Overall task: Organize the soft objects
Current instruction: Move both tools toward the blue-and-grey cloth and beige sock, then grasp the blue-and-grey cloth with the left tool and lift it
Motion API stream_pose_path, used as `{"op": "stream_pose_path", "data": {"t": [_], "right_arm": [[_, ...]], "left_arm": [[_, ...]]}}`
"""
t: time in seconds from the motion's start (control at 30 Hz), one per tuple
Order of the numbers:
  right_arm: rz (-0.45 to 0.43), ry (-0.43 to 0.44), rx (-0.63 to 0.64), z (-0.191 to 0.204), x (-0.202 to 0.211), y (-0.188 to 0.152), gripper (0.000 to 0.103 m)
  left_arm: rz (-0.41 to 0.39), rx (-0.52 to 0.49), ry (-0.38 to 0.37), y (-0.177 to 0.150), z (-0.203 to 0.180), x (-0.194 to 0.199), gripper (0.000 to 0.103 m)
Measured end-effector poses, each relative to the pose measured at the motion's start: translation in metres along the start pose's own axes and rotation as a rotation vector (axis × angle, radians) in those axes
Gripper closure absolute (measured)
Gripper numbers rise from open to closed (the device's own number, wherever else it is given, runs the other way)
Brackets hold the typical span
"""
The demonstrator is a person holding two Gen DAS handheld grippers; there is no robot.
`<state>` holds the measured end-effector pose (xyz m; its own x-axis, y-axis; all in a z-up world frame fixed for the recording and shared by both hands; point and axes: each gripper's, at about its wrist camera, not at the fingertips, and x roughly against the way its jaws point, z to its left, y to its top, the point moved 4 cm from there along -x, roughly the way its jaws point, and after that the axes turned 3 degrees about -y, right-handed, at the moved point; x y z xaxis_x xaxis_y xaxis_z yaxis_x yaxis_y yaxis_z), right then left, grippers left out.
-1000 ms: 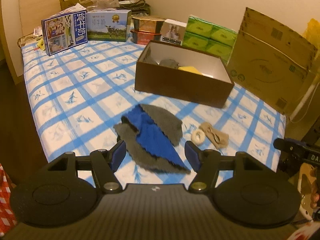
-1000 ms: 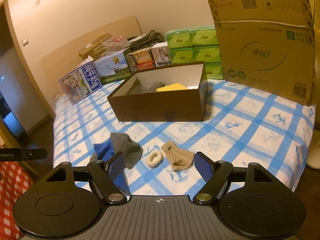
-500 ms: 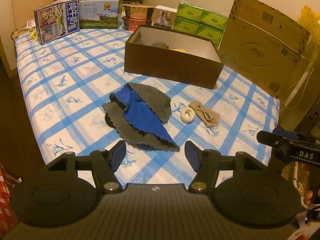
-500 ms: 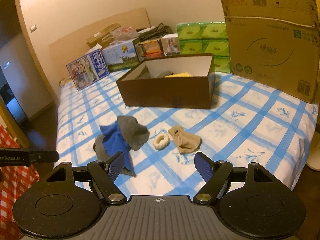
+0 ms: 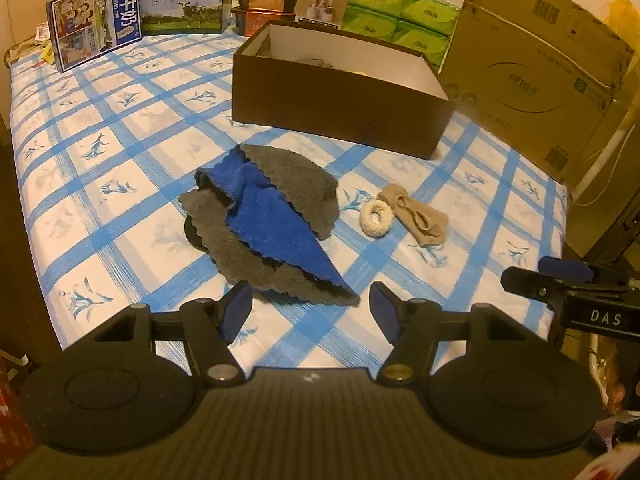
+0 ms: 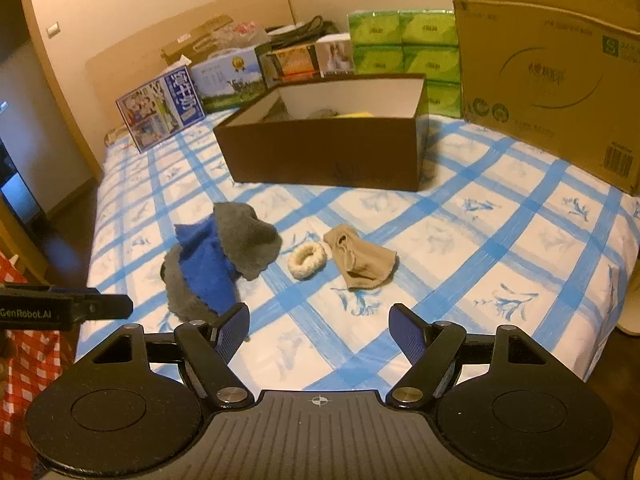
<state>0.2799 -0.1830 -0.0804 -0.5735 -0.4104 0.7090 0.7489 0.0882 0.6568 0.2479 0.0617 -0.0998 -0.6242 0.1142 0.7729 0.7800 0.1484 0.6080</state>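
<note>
On the blue-checked bedsheet (image 5: 120, 128) lies a rumpled blue and grey cloth (image 5: 272, 220), and the left gripper (image 5: 310, 312) hangs just above its near corner, jaws spread apart with nothing between them, the cloth's pointed end lying between and just ahead of the blue pads. To the right of the cloth sit a fluffy cream hair tie (image 5: 376, 219) and, touching it, a beige sock (image 5: 418, 218). The right gripper (image 6: 318, 330) is also spread wide and empty; from its view the hair tie and sock lie ahead of it near the middle, the cloth off to the left. Behind these things stands an open brown box (image 5: 340, 96) with a white inside, holding something grey and something yellow. The right gripper's arm, seen from the left camera, reads "DAS" (image 5: 604, 317); the left one, seen from the right camera, reads "GenRobot.AI" (image 6: 28, 314). At the head of the bed a milk carton box (image 5: 94, 26) carries Chinese characters, beside green tissue packs (image 5: 400, 16) and a large cardboard box (image 5: 532, 64) with barcodes and a letter "S".
</note>
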Motion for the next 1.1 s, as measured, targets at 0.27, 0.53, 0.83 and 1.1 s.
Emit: {"op": "stream_pose_path", "data": {"t": [0.27, 0.53, 0.83, 1.1], "right_arm": [[0.053, 0.003, 0.009, 0.004, -0.032, 0.001, 0.027], [0.092, 0.005, 0.027, 0.007, -0.058, 0.002, 0.027], [0.112, -0.025, 0.027, -0.007, -0.086, 0.009, 0.027], [0.123, -0.049, -0.006, -0.028, -0.110, 0.019, 0.027]], "left_arm": [[0.041, 0.017, 0.008, 0.007, 0.016, -0.029, 0.041], [0.064, 0.026, 0.010, 0.017, 0.022, -0.056, 0.041], [0.093, 0.006, 0.007, 0.032, 0.012, -0.099, 0.041], [0.099, 0.009, 0.048, 0.048, 0.011, -0.139, 0.040]]}}
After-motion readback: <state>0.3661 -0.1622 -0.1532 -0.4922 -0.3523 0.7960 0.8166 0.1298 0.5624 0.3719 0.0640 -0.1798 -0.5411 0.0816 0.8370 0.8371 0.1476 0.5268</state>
